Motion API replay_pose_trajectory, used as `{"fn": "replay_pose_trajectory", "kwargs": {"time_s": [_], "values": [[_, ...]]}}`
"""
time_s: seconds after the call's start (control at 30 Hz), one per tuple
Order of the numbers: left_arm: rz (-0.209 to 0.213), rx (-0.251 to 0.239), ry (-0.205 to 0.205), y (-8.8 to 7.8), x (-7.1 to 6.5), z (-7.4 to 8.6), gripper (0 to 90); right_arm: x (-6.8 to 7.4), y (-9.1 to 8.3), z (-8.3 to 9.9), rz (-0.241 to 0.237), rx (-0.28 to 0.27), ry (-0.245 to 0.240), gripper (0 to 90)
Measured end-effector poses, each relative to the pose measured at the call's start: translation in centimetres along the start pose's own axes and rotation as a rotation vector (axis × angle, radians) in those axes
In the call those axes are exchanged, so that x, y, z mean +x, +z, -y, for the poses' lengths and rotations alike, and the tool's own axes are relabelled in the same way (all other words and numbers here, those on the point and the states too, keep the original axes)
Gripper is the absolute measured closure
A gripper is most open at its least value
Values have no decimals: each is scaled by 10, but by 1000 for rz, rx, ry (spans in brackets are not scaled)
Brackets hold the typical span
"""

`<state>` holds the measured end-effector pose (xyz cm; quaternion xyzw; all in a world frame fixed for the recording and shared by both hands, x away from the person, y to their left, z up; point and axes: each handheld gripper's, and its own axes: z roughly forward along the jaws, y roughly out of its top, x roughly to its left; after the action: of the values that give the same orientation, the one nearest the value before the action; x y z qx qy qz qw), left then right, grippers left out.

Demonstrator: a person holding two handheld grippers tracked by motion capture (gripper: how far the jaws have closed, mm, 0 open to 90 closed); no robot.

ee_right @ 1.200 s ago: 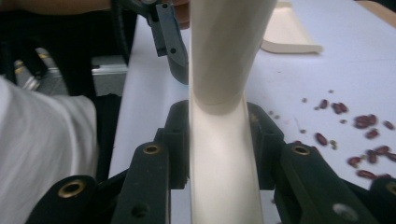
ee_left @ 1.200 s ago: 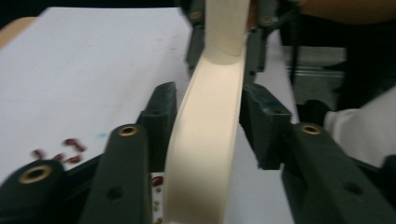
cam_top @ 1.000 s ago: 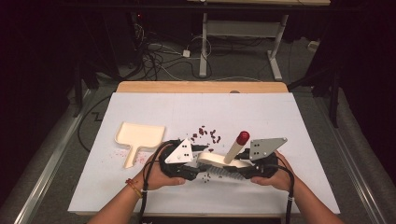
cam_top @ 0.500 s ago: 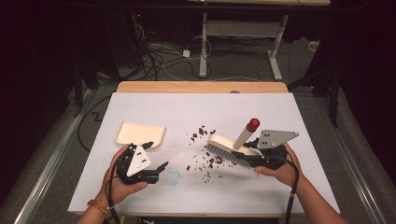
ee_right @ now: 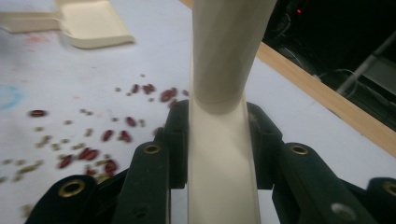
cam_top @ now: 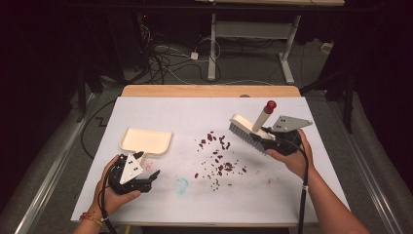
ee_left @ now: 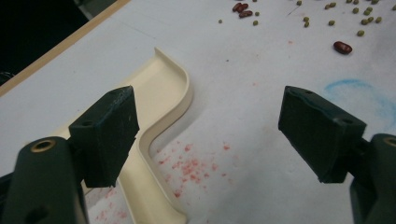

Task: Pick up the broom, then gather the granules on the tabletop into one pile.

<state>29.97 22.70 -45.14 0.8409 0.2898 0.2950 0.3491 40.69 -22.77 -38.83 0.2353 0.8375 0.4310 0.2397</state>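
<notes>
While the white rectangular surface (cam_top: 160, 109) carries scattered red and green beans (cam_top: 219, 161) at its middle, the cream plastic dustpan (cam_top: 145, 140) lies toward its left edge, the left gripper (cam_top: 152, 179), jaws just opened and empty, beside the pan's handle; the right gripper (cam_top: 265, 143) clamps the cream, red-tipped brush (cam_top: 251, 129) near the right edge.

My high camera sits above my side of the white table (cam_top: 204, 112), facing forward and down, far enough back to take in both forearms and the floor beyond. My left gripper camera looks along its jaws from close above the tabletop, at the cream dustpan (ee_left: 161, 93). My right gripper camera looks closely along the brush handle (ee_right: 224, 116). All three views share the dustpan and scattered beans (cam_top: 216, 156).
</notes>
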Motion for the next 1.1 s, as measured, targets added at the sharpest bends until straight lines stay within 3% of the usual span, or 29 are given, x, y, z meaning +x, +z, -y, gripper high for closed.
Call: {"fn": "replay_pose_trajectory", "kwargs": {"time_s": [0.03, 0.23, 0.37, 0.47, 0.67, 0.83, 0.93, 1.1], "values": [[-4, -4, -2, -3, 0, 1, 192, -8, 15, -2, 10, 22, -18, 674], [3, -10, -29, -4, 4, 4, 193, -23, 64, -9, 31, 53, 1, 674], [6, 18, -27, -2, 3, 9, 193, -23, 90, -17, 50, 71, -38, 674], [3, 23, -26, -5, 0, 11, 193, -20, 108, -22, 93, 95, -87, 674], [7, 24, -16, -6, -5, 10, 193, -13, 134, -31, 60, 80, -128, 675], [22, 37, -1, -2, -6, 10, 193, 7, 141, -30, -46, 91, -160, 673], [31, 42, -1, -1, -6, 11, 192, 21, 131, -26, -100, 83, -212, 671], [35, 37, 8, -2, -9, 9, 192, 32, 110, -15, -188, 55, -253, 671]]}}
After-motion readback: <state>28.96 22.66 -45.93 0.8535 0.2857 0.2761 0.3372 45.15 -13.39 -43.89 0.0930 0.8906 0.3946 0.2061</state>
